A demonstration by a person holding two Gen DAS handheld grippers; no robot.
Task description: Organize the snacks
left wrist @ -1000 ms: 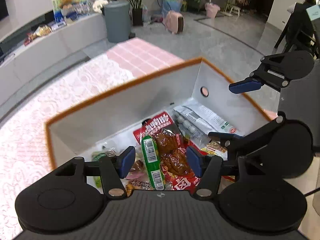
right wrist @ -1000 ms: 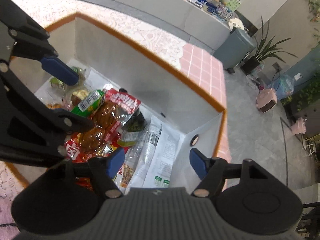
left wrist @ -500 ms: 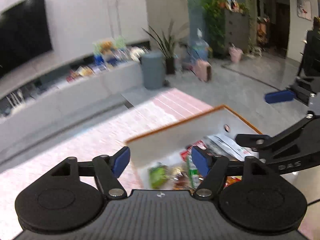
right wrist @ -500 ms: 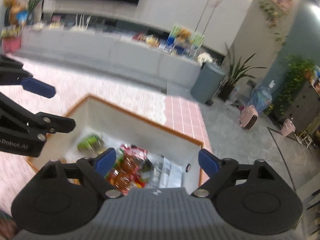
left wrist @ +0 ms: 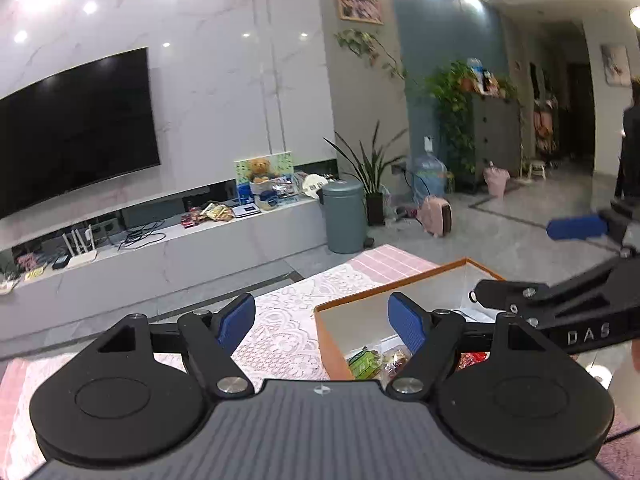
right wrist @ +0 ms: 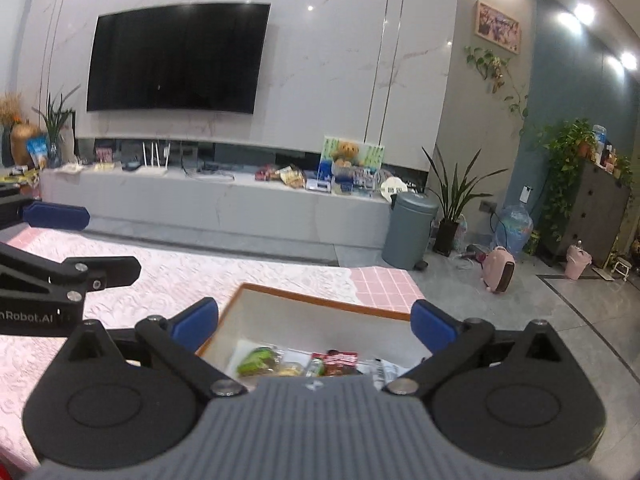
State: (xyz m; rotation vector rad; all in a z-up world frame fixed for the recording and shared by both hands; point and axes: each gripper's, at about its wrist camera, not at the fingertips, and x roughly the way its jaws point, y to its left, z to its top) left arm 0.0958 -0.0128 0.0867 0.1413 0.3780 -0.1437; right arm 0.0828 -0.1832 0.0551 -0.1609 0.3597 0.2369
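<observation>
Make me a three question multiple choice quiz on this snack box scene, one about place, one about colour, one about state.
1. The snacks lie: A in the box; B on the cloth; C in the bin.
2. The box rim is: A blue; B orange; C green.
3. The right hand-held gripper is: A gripping a packet; B shut empty; C opening, empty.

A: packets sit between the box walls.
B: an orange edge runs round the top.
C: its jaws stand wide with nothing between them.
</observation>
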